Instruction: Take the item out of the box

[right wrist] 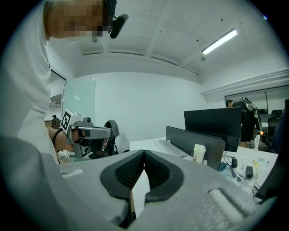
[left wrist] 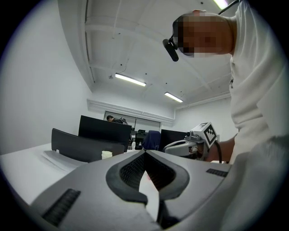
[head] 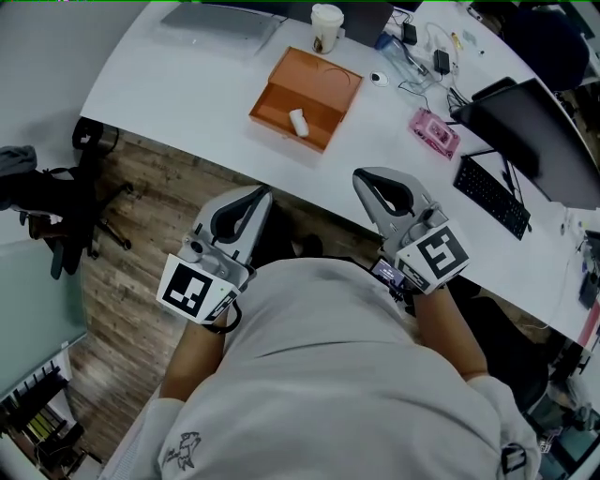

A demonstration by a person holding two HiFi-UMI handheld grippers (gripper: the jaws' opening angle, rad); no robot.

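Here, both grippers are held close to the person's body, at the near edge of the white table [head: 187, 84] and well apart from the box; the left gripper [head: 263, 193] is clenched, its ribbed jaws meeting at the tips with nothing between them, and it hangs over the wooden floor [head: 159, 216] just short of the table; the right gripper [head: 360, 176] is likewise clenched and empty, its tips reaching just over the table's near edge; the orange box [head: 323, 80] lies open on the table, farther out and roughly between the two grippers; the item [head: 298, 122], a small white piece, lies inside the near part of the box, untouched; a paper cup [head: 326, 26] stands just beyond the box's far side; a pink object [head: 434, 132] lies to the right of the box, and a black keyboard [head: 492, 197] and a dark monitor [head: 530, 127] sit farther right; a black chair [head: 56, 202] stands on the floor at the left
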